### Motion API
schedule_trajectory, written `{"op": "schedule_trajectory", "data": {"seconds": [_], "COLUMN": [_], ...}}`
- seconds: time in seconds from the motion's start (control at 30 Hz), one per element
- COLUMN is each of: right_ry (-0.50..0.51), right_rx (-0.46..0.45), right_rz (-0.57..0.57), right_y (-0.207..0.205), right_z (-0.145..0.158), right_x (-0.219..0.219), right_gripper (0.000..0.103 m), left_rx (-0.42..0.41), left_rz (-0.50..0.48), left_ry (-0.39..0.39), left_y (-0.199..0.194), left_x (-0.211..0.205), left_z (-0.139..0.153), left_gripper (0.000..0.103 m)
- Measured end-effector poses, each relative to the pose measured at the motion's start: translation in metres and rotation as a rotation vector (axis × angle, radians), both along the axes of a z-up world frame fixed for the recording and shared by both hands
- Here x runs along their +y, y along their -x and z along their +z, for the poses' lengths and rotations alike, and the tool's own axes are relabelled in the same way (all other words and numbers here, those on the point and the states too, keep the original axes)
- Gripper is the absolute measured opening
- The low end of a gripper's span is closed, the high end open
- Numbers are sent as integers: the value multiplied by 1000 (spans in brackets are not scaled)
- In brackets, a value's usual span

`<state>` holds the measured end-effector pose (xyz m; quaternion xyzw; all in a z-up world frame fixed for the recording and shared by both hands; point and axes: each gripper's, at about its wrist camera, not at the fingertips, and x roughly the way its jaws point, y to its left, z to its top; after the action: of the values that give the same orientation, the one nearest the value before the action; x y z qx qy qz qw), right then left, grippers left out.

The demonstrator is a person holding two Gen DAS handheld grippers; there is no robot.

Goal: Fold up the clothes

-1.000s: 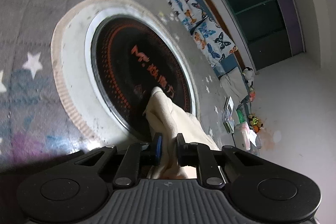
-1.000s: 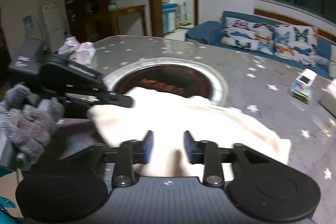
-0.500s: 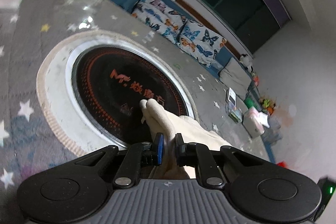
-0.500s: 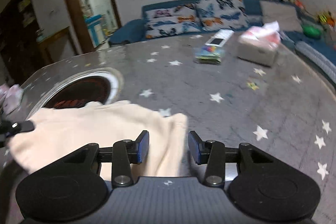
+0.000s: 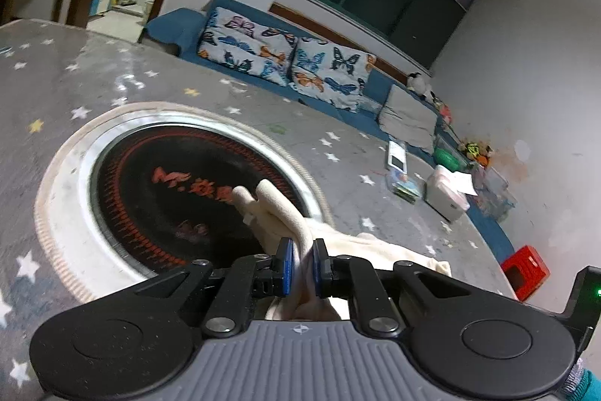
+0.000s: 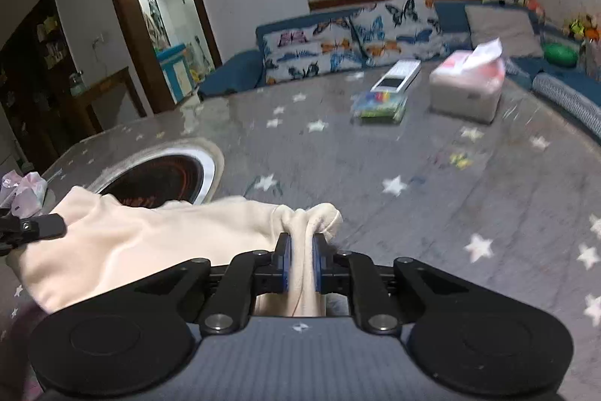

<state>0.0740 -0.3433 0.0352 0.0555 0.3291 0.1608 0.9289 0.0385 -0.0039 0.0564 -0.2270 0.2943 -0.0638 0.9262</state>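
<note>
The left tool [image 5: 299, 265] has its blue-padded jaws drawn in tight on a bunched edge of the soft cream-coloured fleece garment [image 5: 285, 213], with folds of the cloth poking out past the fingertips over the round black induction hob with red lettering [image 5: 169, 190] that is set into the grey star-patterned surface [image 5: 75, 77]. The right tool [image 6: 300, 264] likewise has its jaws pinched close around a gathered corner of the same cream garment [image 6: 131, 235], which stretches away leftward from that grip toward the left tool [image 6: 33, 226], seen at the frame's left edge gripping the far end; the cloth spans between the two tools, its far edge covering part of the hob [image 6: 161, 175], though whether its middle rests on the surface or hangs just above it cannot be told. Farther across the surface, well apart from the garment, sit a white tissue box with a pink top [image 6: 467, 87], a small colourful packet [image 6: 379, 104] and a white remote-like device [image 6: 396, 79] just beside it. Beyond the surface's edge stands a blue sofa with butterfly-print cushions [image 6: 353, 36]
</note>
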Motion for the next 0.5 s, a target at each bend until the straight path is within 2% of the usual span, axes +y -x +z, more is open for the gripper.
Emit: {"op": "schedule_trajectory", "data": {"seconds": [0.23, 0.3, 0.33, 0.5], "right_ry": [69, 89, 99, 106], "right_rx": [-63, -81, -88, -75], "right_rz": [-99, -129, -151, -251], "right_y": [10, 12, 12, 11], "right_z": [21, 27, 29, 37], "right_x": [-41, -53, -61, -109], "right_gripper": [9, 3, 2, 3], "left_rx": [-18, -24, -23, -6], "left_rz": [-106, -136, -151, -212], "left_ry": [6, 8, 14, 26], "left_y": [-30, -39, -43, -65], "left_x": [-47, -61, -69, -108], "left_z": [9, 11, 11, 7], "left_gripper": [11, 11, 11, 11]}}
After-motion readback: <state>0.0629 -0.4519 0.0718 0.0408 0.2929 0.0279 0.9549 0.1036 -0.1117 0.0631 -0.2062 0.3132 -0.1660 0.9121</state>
